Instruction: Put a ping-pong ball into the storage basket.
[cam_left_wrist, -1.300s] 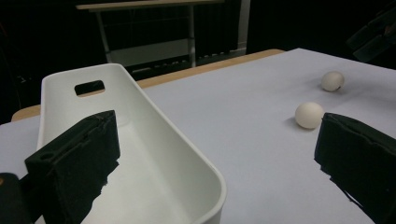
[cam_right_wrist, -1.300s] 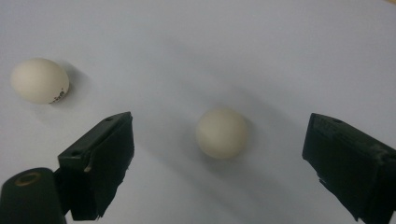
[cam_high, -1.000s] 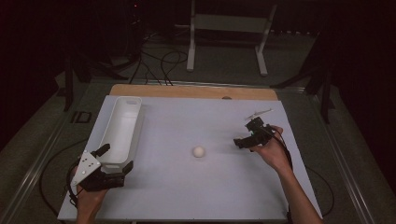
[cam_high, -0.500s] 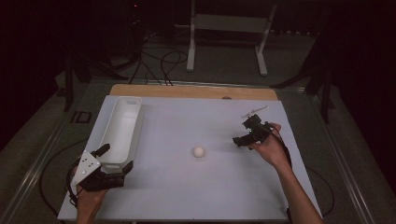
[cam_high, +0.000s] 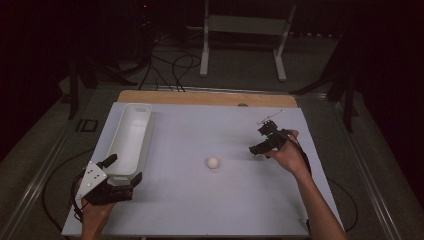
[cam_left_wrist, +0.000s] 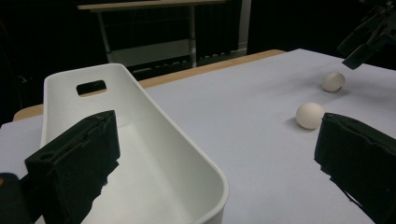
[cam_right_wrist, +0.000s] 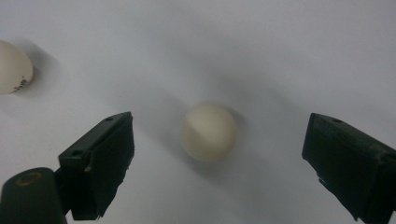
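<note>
- The right gripper (cam_right_wrist: 215, 154) is held with jaws wide apart above a pale ball (cam_right_wrist: 208, 132) at the frame's centre; a second ball (cam_right_wrist: 14, 66) is seen at upper left.
- The left gripper (cam_left_wrist: 215, 158) is spread open around the near end of the white tray (cam_left_wrist: 140, 154), lower left.

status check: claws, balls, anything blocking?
Left claw open astride near wall of white bin. Right claw open above a white ball, not touching. Second ball mid-table. Nothing blocking.

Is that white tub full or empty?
Empty as far as visible: the white tub shows a bare floor in the left gripper view; both balls lie on the table.
</note>
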